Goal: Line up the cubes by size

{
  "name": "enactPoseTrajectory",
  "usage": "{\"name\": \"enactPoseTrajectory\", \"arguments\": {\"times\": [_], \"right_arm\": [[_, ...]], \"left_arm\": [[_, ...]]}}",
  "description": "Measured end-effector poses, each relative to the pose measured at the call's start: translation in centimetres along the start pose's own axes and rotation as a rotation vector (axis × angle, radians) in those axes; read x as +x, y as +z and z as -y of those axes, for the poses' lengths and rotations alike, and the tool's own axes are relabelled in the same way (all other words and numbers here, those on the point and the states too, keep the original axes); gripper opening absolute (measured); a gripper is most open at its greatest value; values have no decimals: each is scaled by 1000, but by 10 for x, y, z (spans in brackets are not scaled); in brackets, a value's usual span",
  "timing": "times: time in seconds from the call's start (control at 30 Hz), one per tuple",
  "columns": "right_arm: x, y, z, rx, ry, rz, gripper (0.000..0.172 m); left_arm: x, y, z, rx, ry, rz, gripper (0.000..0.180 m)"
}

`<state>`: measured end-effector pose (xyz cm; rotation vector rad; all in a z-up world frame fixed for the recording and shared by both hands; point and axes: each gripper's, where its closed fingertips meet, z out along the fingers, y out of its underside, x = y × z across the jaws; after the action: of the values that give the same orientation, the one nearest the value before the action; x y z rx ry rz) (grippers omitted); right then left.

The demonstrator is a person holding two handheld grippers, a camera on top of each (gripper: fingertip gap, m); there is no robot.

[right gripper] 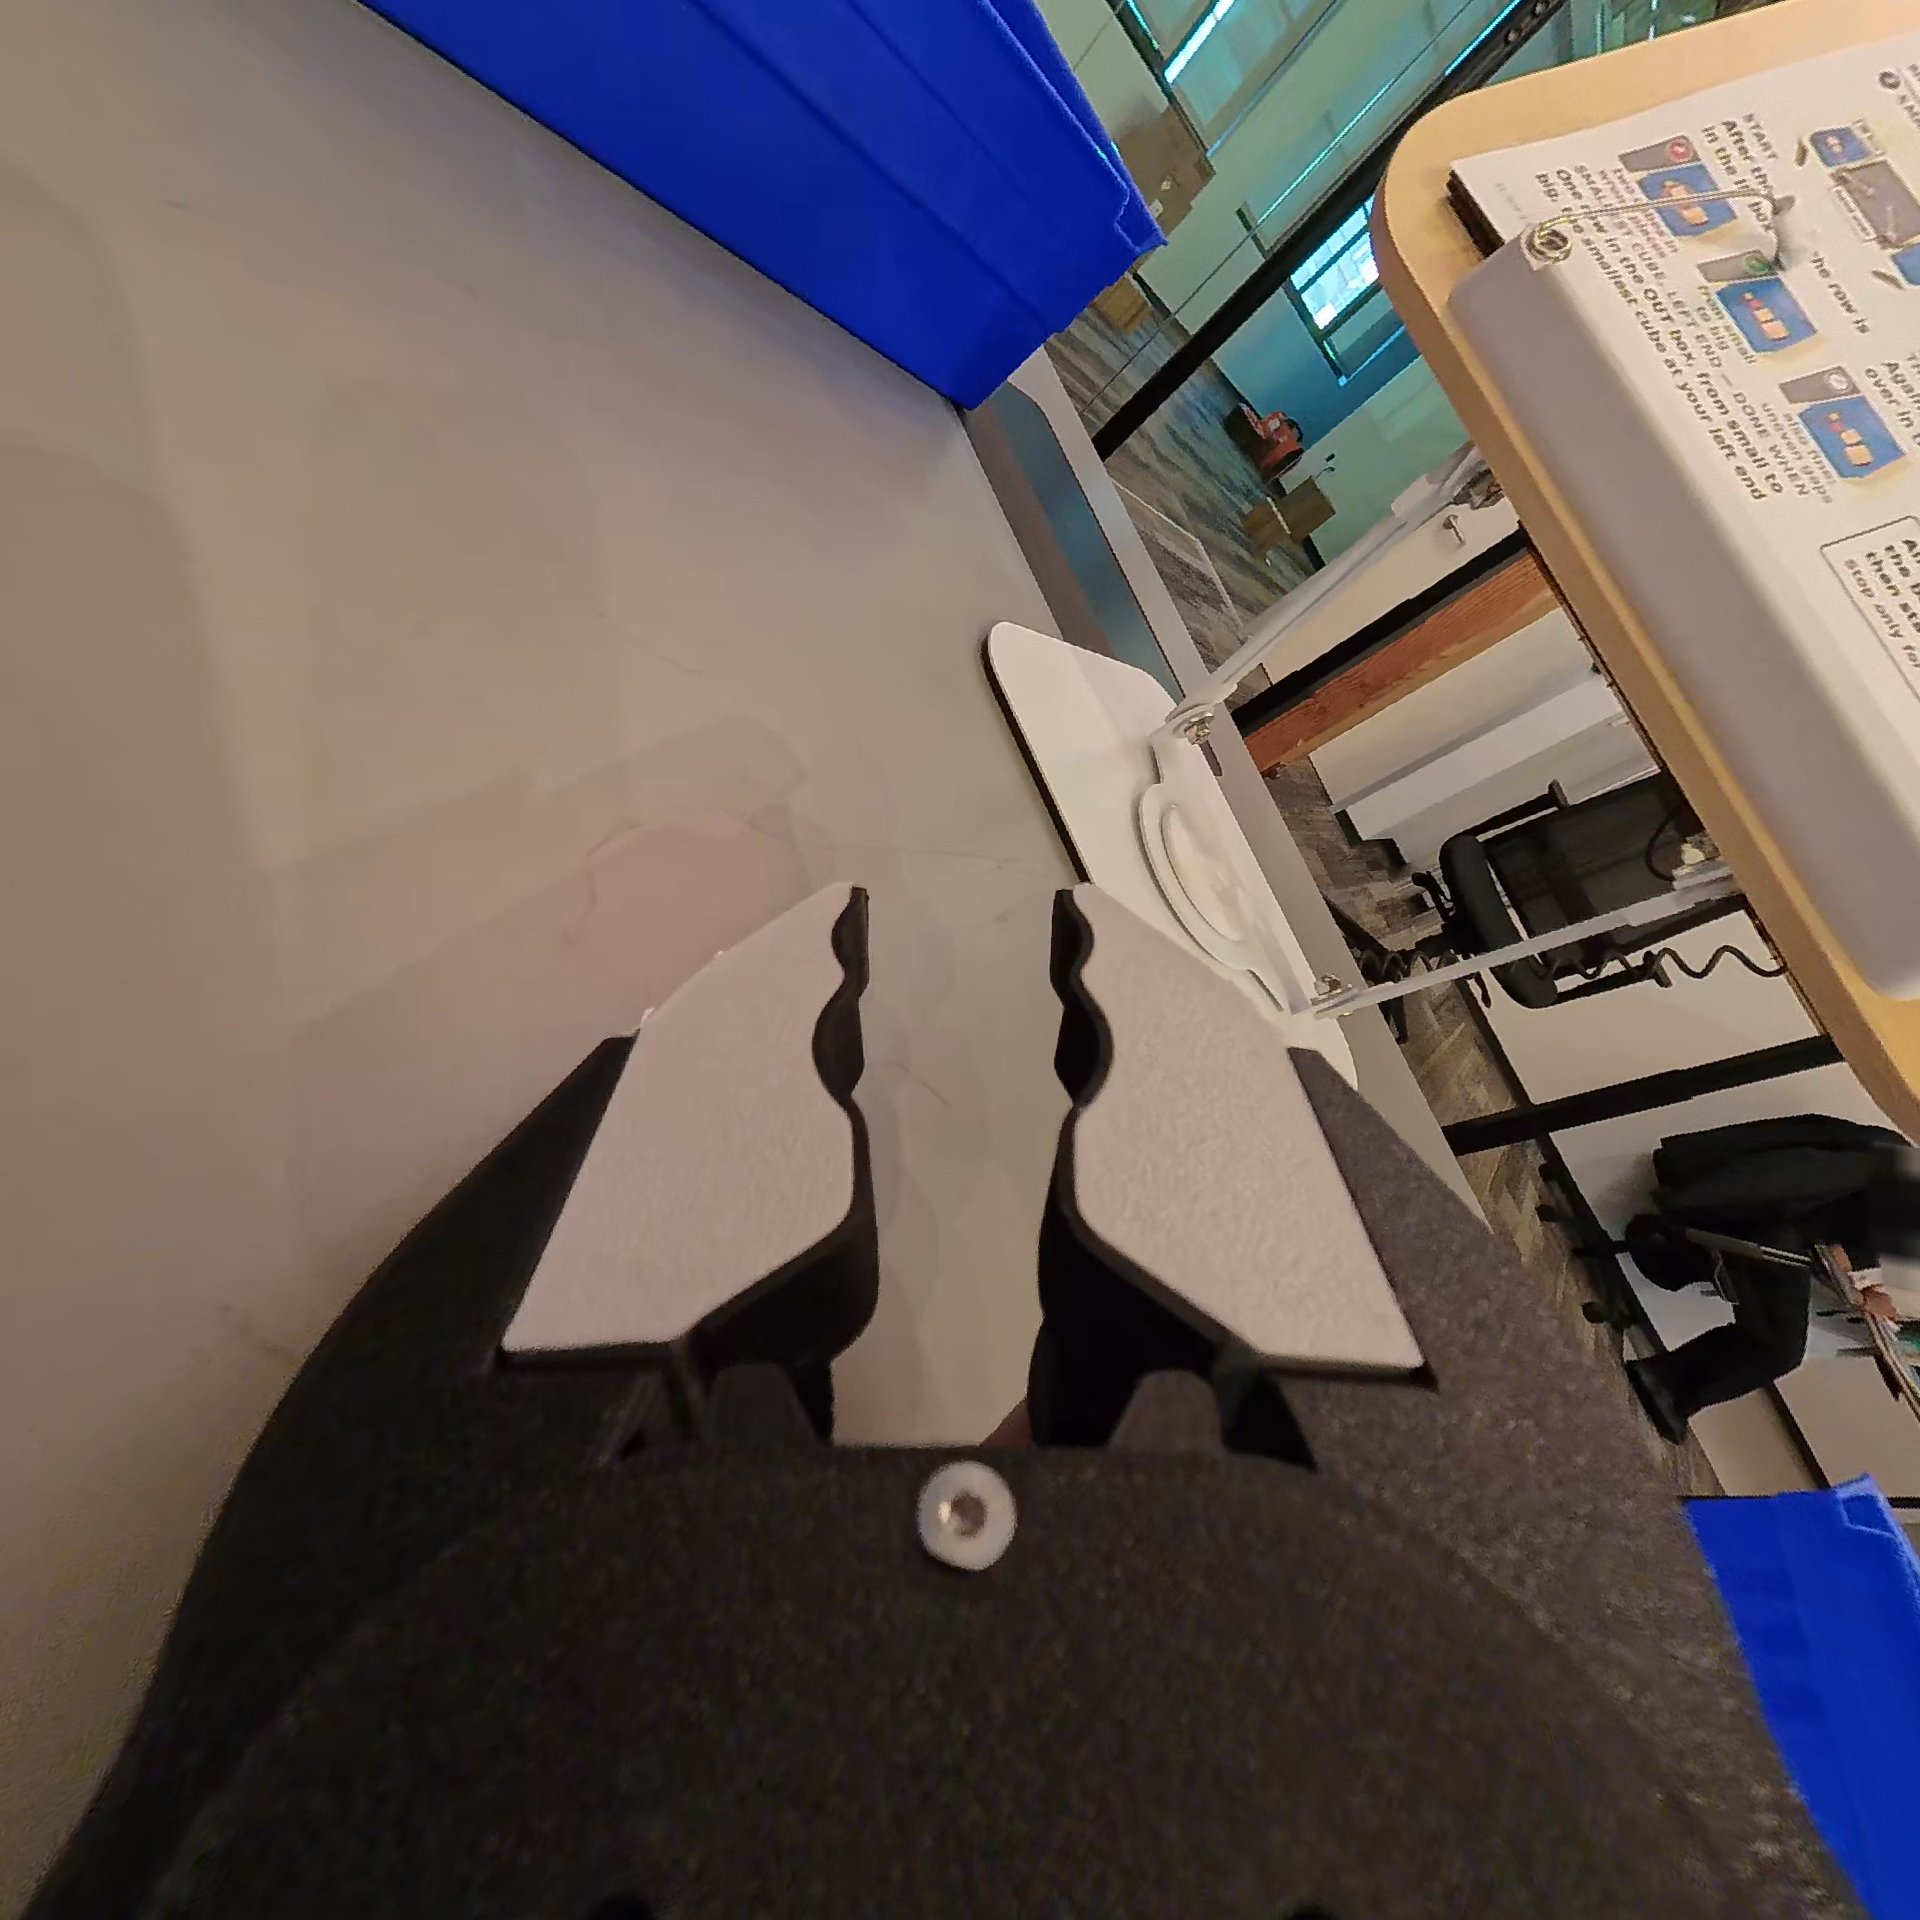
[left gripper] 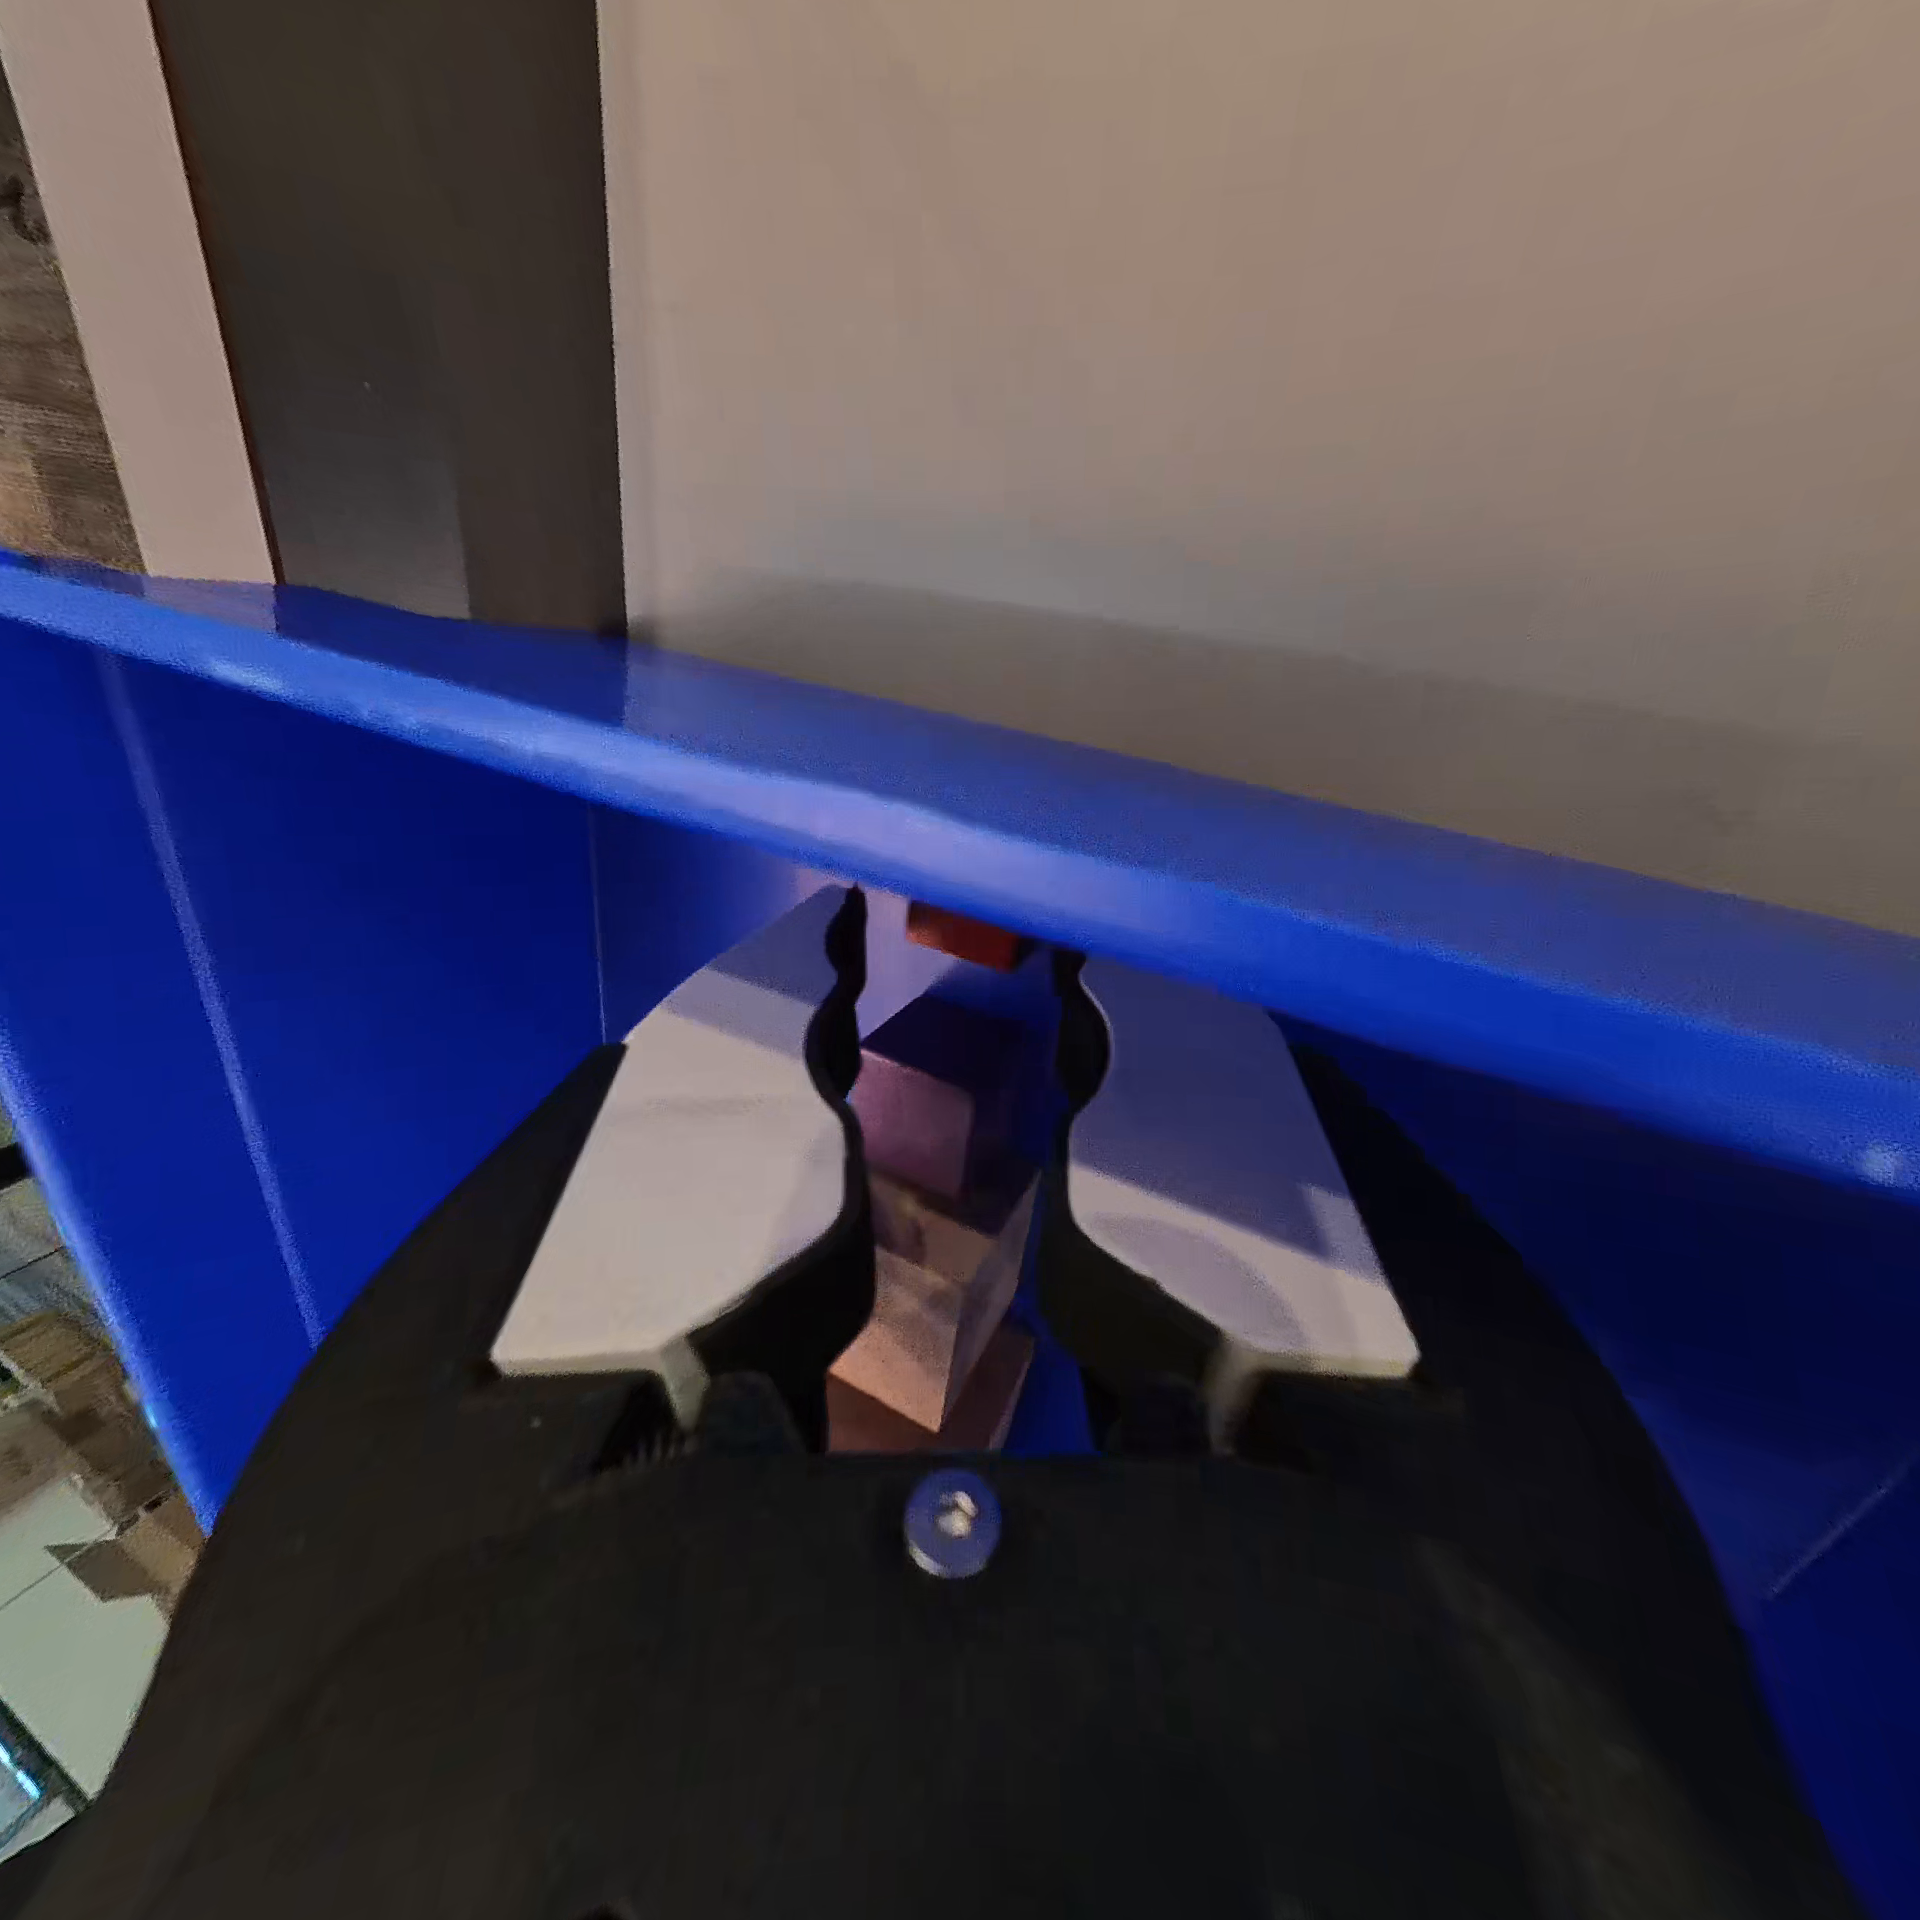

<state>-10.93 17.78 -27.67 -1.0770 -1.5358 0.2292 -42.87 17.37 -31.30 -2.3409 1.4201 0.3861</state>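
In the left wrist view my left gripper (left gripper: 956,935) reaches down into a blue bin (left gripper: 364,935). A row of cubes runs away from me between its fingers: tan cubes (left gripper: 925,1371) nearest, a purplish cube (left gripper: 925,1117) at the pads, and a small red cube (left gripper: 961,940) farthest, partly hidden under the bin's rim. The pads meet both sides of the purplish cube. In the right wrist view my right gripper (right gripper: 956,935) is open and empty above the grey table (right gripper: 416,623). No cube shows there.
The bin's far rim (left gripper: 1039,810) crosses just above my left fingertips, with grey table beyond. In the right wrist view a blue bin (right gripper: 831,156) stands at the top, a white stand base (right gripper: 1081,748) lies at the table edge, an instruction sheet (right gripper: 1714,364) is at right, and another blue bin corner (right gripper: 1818,1714) is at lower right. There is about 30 cm between the tips of the two grippers.
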Motion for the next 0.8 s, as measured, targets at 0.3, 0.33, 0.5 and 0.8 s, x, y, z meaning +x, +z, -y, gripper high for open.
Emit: {"name": "enactPoseTrajectory", "arguments": {"times": [0.3, 0.33, 0.5, 0.8], "right_arm": [[-1, 1, -1, -5, -8, 4, 33], [-1, 1, -1, -4, -8, 4, 33], [-2, 1, -1, -6, -10, 5, 33], [-2, 1, -1, -7, -14, 6, 33]], "left_arm": [[-4, 2, 2, 17, 15, 27, 25], [-4, 1, 3, 19, 18, 28, 24], [-8, -9, 6, 48, 29, 55, 23], [-14, -15, 9, 64, 43, 93, 22]]}}
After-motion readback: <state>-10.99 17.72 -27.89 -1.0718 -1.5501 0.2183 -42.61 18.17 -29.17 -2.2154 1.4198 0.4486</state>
